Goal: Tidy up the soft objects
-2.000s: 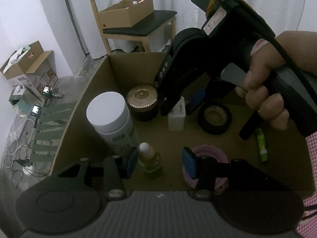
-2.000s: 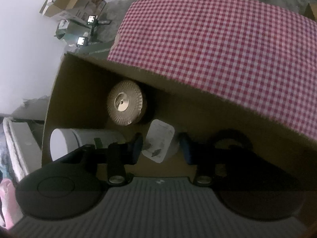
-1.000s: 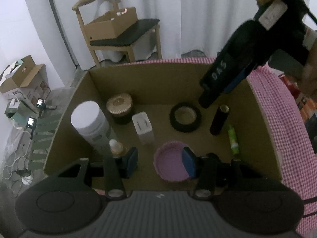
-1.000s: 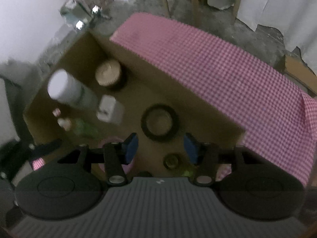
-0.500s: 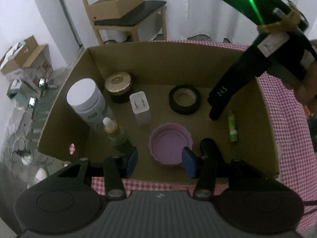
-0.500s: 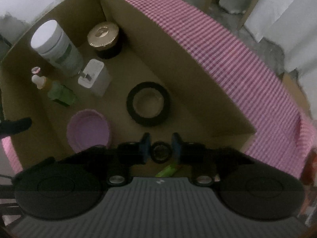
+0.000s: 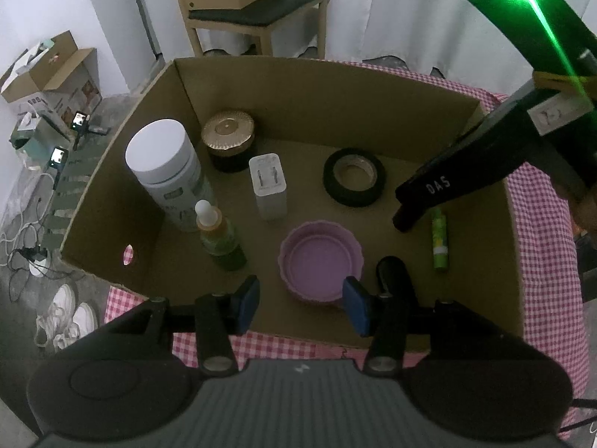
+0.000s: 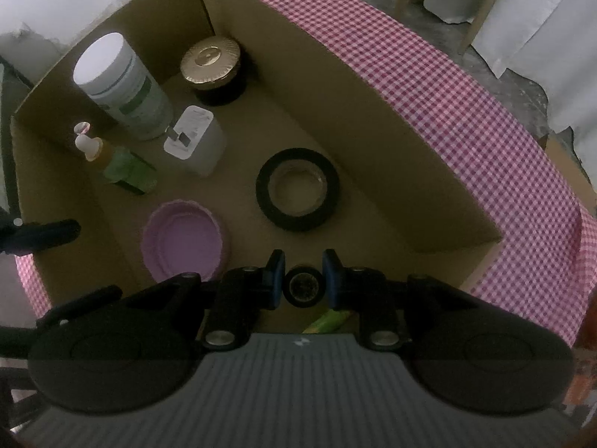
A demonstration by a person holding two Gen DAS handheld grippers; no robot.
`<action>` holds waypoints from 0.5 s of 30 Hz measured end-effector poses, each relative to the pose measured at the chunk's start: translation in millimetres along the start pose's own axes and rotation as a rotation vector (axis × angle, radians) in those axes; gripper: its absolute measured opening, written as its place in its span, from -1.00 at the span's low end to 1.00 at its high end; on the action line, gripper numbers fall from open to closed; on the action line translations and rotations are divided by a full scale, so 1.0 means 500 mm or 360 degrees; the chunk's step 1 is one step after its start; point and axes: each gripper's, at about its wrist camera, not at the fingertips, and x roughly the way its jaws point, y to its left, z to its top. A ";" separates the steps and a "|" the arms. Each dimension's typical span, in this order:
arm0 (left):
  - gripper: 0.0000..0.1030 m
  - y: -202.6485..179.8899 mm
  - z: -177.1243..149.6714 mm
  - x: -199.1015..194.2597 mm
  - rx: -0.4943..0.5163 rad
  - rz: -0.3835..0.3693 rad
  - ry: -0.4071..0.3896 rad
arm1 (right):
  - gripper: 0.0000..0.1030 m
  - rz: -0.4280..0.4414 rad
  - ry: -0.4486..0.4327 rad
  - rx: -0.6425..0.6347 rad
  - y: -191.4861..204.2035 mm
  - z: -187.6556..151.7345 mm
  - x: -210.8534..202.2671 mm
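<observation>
While the right gripper (image 8: 303, 283) stands nearly upright inside the open brown cardboard box (image 8: 391, 156), we find its blue pads pinching a small dark cylindrical bottle (image 8: 303, 286) end-on, the jaws having just closed on it. We judge the hold narrow: the round body may roll out on lifting and strike the lime-green tube (image 8: 330, 320) just beneath, or the black tape roll (image 8: 297, 189) ahead. The left gripper (image 7: 300, 300) hangs spread and empty above the lilac scalloped silicone dish (image 7: 321, 257).
</observation>
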 end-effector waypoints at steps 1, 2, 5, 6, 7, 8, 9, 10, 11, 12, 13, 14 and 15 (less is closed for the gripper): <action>-0.02 0.000 0.001 0.000 -0.0004 0.0000 0.0004 | -0.60 0.0011 -0.0002 0.0008 0.000 0.000 -0.001; -0.02 0.000 0.002 0.000 -0.0009 0.0000 0.0007 | -0.60 0.0020 -0.0004 0.0010 0.000 0.000 -0.003; -0.02 0.001 0.004 0.001 -0.0029 -0.0005 0.0014 | -0.60 0.0029 -0.0019 0.0006 0.004 0.000 -0.008; -0.01 0.001 0.004 0.001 -0.0034 -0.0007 0.0017 | -0.60 0.0032 -0.0022 0.0008 0.003 0.001 -0.008; -0.01 0.001 0.005 0.002 -0.0039 -0.0008 0.0020 | -0.60 0.0036 -0.0022 0.0011 0.003 0.002 -0.007; 0.00 0.002 0.005 0.002 -0.0040 -0.0008 0.0024 | -0.60 0.0039 -0.0020 0.0014 0.004 0.003 -0.006; 0.00 0.001 0.006 0.003 -0.0040 -0.0009 0.0028 | -0.60 0.0041 -0.0017 0.0016 0.005 0.003 -0.003; 0.00 0.001 0.006 0.003 -0.0040 -0.0012 0.0033 | -0.60 0.0044 -0.0012 0.0018 0.006 0.002 -0.001; 0.00 0.002 0.007 0.004 -0.0043 -0.0014 0.0036 | -0.60 0.0049 -0.0011 0.0022 0.007 0.001 0.001; 0.00 0.003 0.008 0.004 -0.0046 -0.0016 0.0039 | -0.60 0.0046 -0.0017 0.0021 0.008 0.000 0.001; 0.00 0.003 0.008 0.005 -0.0048 -0.0019 0.0042 | -0.60 0.0046 -0.0018 0.0022 0.008 0.000 0.002; 0.00 0.002 0.009 0.005 -0.0051 -0.0019 0.0044 | -0.60 0.0049 -0.0019 0.0031 0.007 0.000 0.002; 0.00 0.002 0.009 0.005 -0.0053 -0.0020 0.0046 | -0.60 0.0059 -0.0017 0.0043 0.005 0.000 0.003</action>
